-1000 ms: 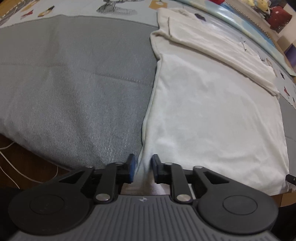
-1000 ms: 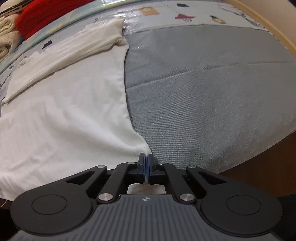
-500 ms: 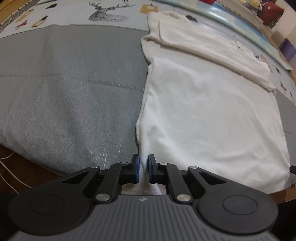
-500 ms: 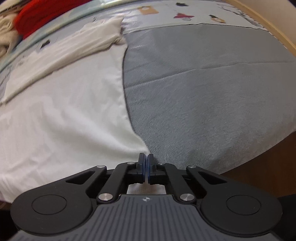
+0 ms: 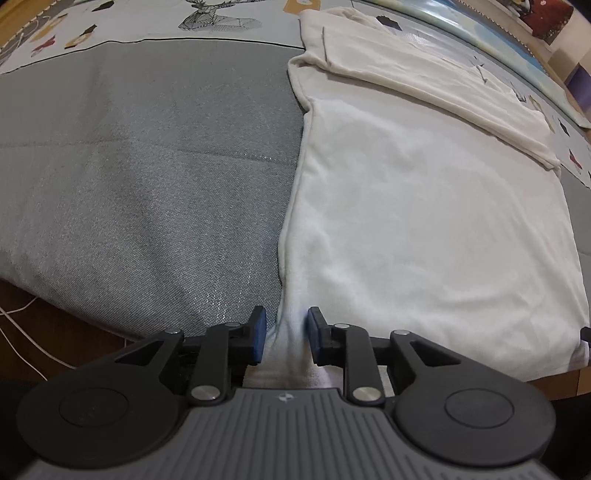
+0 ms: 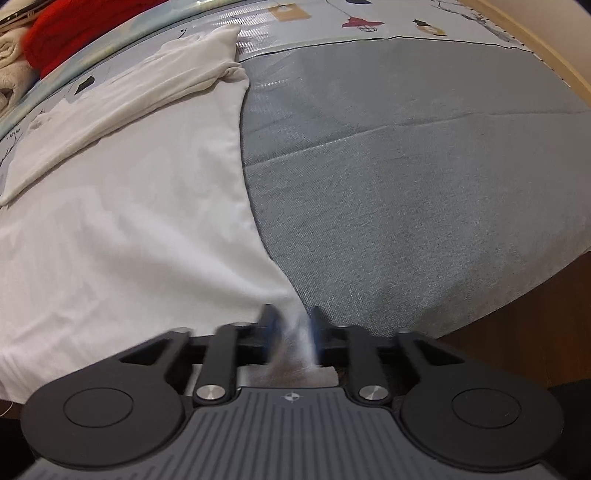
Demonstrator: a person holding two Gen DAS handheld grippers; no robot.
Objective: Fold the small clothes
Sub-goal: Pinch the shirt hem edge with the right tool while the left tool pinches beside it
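In the left wrist view the left tongs (image 5: 283, 334) stand parted, their blue-faced fingers (image 5: 258, 332) set a clear gap apart with the near-left corner of the white garment (image 5: 424, 229) bunched up between them; the cloth passes through the gap but neither pad presses it, so nothing is gripped. In the right wrist view the right tongs (image 6: 291, 325) are likewise parted, though the fingers (image 6: 267, 323) are smeared by motion blur; the garment's near-right corner (image 6: 295, 332) lies in the gap between them, and whether a pad touches it cannot be told. The white garment (image 6: 122, 229) is spread flat on a grey mat (image 5: 147, 177), its near hem running along the mat's front edge between the two tongs, its body smooth apart from soft ripples near the left corner. At the far end its sleeves (image 5: 424, 70) are folded across the chest as a creamy band, the shoulder corner rumpled where it meets the mat (image 6: 406, 166). Beyond the grey mat lies a pale printed cloth (image 5: 166, 22) with a geometric deer and small coloured figures. In the right view's far-left corner a red fabric (image 6: 62, 29) sits against rolled beige towels (image 6: 11, 70). In front of the mat's near edge brown wood (image 6: 517, 339) shows, with a thin white cable (image 5: 26, 332) trailing across it on the left side.
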